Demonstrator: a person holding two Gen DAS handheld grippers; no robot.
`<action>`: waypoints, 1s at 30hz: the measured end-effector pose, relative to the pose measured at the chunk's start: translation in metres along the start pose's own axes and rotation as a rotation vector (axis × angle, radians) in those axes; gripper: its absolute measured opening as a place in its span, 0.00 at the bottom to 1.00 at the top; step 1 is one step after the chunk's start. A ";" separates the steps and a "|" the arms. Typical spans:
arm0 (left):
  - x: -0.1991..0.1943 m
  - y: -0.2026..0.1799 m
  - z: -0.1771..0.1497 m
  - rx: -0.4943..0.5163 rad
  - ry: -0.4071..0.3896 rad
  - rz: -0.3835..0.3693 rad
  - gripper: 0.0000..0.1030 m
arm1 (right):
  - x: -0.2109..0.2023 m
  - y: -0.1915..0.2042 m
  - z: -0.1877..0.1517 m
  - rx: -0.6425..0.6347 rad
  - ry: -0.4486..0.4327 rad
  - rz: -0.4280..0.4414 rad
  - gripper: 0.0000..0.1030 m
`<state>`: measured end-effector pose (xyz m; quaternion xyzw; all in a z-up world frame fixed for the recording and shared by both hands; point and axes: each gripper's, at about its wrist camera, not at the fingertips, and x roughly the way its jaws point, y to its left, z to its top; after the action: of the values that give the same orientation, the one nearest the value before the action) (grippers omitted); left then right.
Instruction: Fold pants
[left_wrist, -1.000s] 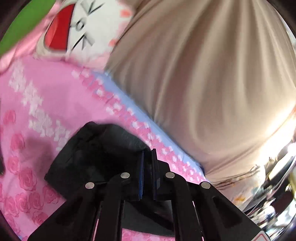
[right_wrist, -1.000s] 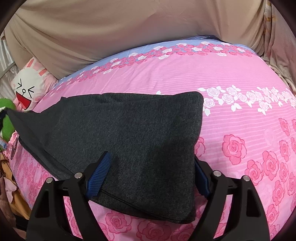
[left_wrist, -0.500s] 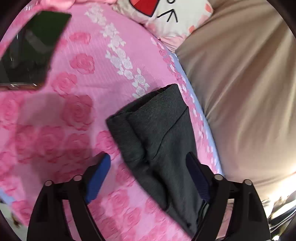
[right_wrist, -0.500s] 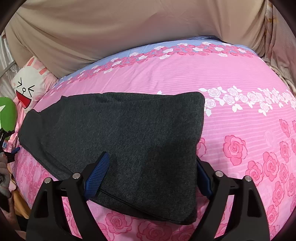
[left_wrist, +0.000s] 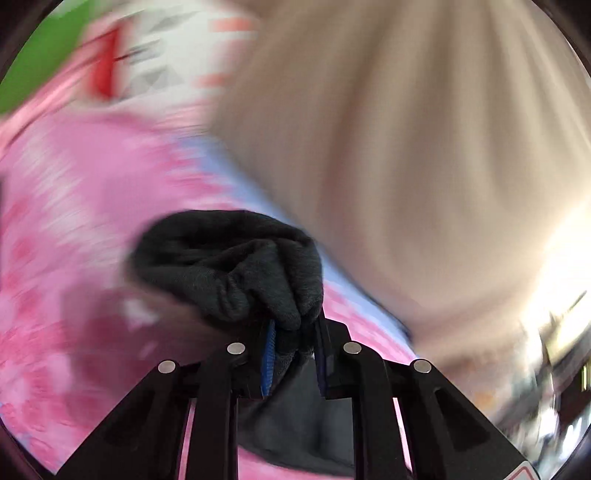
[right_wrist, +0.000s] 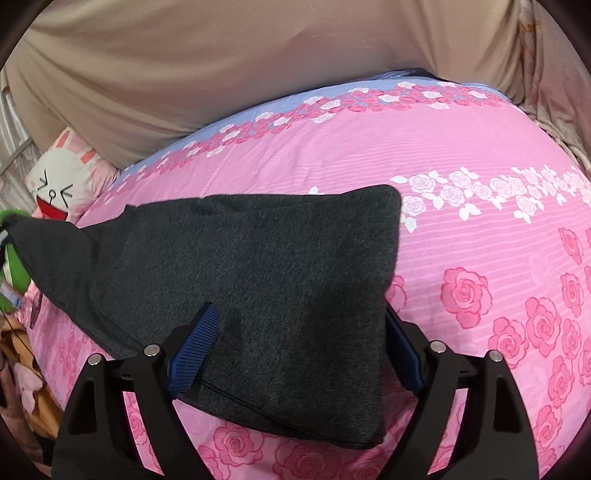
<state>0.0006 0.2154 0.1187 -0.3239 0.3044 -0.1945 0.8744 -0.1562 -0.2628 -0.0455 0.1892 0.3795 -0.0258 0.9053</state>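
A bed fills the scene, covered in a pink sheet printed with roses, with a pale blue band along its far edge. Behind it hangs a beige curtain in soft folds. A white bunny pillow with a laughing red mouth sits at the bed's far left corner.

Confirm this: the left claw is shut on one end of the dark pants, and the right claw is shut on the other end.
Half right. The left claw is shut on bunched fabric of the dark pants, but the right wrist view shows the right claw open, its fingers spread either side of the folded end.
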 end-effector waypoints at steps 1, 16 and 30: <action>0.003 -0.041 -0.007 0.086 0.026 -0.052 0.14 | -0.004 -0.004 0.000 0.021 -0.018 0.016 0.80; 0.126 -0.168 -0.153 0.248 0.395 -0.208 0.84 | -0.059 -0.049 -0.010 0.196 -0.105 0.242 0.81; 0.092 -0.076 -0.143 0.420 0.150 0.355 0.84 | 0.035 0.031 0.042 0.062 0.056 0.215 0.17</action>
<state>-0.0365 0.0476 0.0475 -0.0620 0.3734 -0.1204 0.9177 -0.0973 -0.2462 -0.0332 0.2573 0.3812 0.0652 0.8856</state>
